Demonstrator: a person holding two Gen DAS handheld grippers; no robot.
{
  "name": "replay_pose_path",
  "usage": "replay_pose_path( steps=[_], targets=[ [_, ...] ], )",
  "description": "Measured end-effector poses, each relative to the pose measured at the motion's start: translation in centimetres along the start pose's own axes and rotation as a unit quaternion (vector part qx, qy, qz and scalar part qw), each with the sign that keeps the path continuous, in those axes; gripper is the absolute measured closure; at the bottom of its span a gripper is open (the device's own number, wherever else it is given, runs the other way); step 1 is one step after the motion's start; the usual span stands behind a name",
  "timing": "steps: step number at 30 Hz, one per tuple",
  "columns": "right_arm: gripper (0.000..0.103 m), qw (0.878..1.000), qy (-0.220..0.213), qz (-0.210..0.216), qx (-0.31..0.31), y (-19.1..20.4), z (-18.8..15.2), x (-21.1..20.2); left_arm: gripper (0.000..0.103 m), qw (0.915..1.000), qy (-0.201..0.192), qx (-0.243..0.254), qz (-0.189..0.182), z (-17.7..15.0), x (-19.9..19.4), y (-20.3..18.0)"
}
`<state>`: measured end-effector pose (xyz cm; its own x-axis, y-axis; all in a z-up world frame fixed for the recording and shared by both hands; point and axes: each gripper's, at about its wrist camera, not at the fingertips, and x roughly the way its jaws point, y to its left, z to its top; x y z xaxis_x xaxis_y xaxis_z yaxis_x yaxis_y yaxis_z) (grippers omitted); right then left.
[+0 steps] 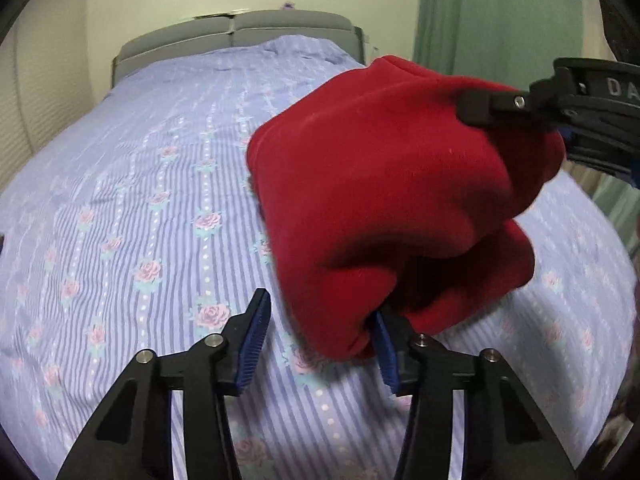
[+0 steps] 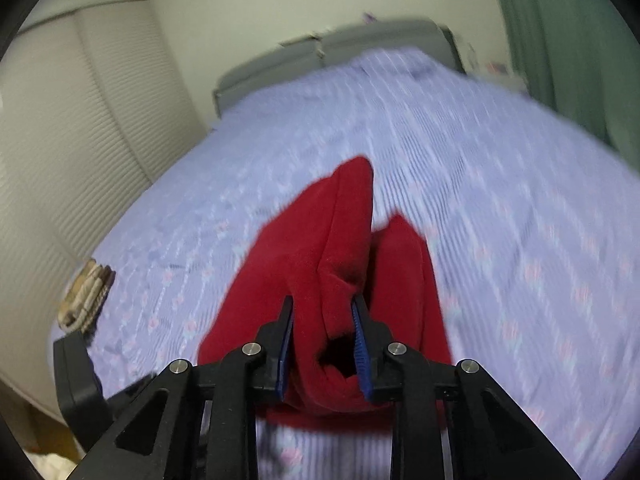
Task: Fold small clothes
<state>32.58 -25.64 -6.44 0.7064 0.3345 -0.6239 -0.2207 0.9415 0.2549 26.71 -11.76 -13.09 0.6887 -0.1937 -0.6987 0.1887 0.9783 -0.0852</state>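
A folded beige cloth lies at the bed's left edge, the left gripper is spread with only its right pad touching the red garment, which hangs above the flowered bedspread, pinched by the right gripper

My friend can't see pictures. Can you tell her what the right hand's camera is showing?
The right gripper has a bunched-up red cloth between its blue pads, above a bed with a purple flowery sheet. A small beige folded bundle lies near the bed's left edge.
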Motion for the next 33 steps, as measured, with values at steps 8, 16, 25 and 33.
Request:
replay_pose_path(
  steps=[8, 16, 25, 33],
  targets=[
    [0.079, 0.998, -0.02, 0.014, -0.059, -1.6, 1.1, -0.2, 0.059, 0.9884, 0.016, -0.145, -0.04, 0.3, -1.0, 2.2],
    [0.079, 1.0, 0.014, 0.015, -0.019, -4.3, -3.5, 0.3, 0.058, 0.977, 0.058, -0.194, -0.065, -1.6, 1.0, 3.7],
    [0.079, 0.999, 0.026, -0.012, -0.036, -5.5, -4.2, 2.5, 0.057, 0.9855, 0.049, -0.152, -0.058, -1.0, 1.1, 2.6],
    [0.078, 0.994, 0.039, -0.043, -0.09, -5.1, -3.9, 3.1, 0.051, 0.9883, 0.069, -0.118, -0.068, -0.6, 1.9, 2.7]
  ],
)
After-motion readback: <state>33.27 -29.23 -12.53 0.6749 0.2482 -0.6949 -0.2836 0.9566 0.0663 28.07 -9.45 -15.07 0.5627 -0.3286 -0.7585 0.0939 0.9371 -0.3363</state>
